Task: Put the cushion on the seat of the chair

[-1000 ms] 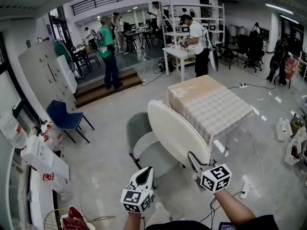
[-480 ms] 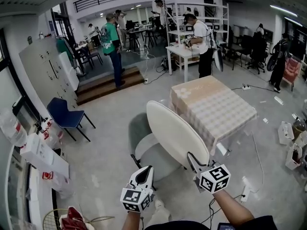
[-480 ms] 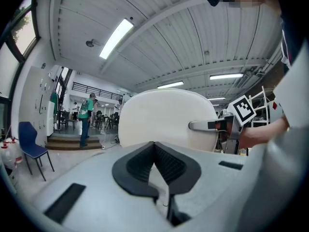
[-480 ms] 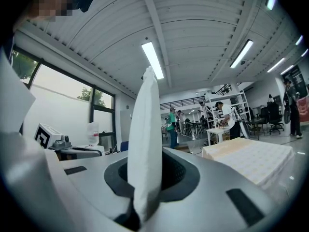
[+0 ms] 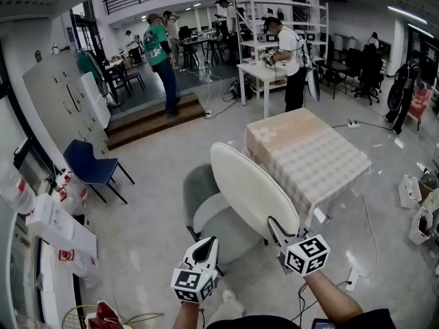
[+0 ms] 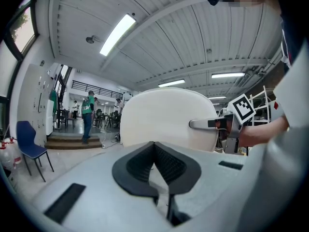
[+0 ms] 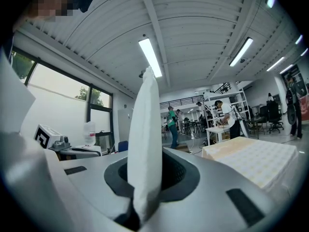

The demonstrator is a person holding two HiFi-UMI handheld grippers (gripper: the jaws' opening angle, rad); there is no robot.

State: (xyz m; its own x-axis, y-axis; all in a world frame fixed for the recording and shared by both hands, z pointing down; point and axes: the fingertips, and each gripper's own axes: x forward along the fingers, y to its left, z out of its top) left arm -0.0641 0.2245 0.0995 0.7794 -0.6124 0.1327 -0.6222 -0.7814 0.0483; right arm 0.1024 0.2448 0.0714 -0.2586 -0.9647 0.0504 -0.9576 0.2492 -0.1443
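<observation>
A white round cushion [image 5: 250, 187] stands on edge, tilted over the grey chair's seat [image 5: 223, 230] and beside its backrest [image 5: 197, 184]. My right gripper [image 5: 278, 228] is shut on the cushion's near rim; in the right gripper view the thin cushion edge [image 7: 147, 139] rises from between the dark pads [image 7: 176, 170]. My left gripper [image 5: 208, 244] hovers left of the cushion, near the seat's front, shut with nothing in it. The left gripper view shows the cushion's broad face [image 6: 164, 117] ahead of the left gripper [image 6: 154, 146], with the right gripper [image 6: 207, 123] clamped on its right rim.
A table with a checked cloth [image 5: 305, 153] stands just right of the chair. A blue chair [image 5: 89, 166] and white boxes [image 5: 58, 228] line the left wall. Wooden steps [image 5: 151, 122] and several people are farther back. A power strip [image 5: 350, 274] lies on the floor at right.
Both grippers and the cushion have drifted a little across the room together, so chair and table shifted slightly in view. The person in green has stepped farther back.
</observation>
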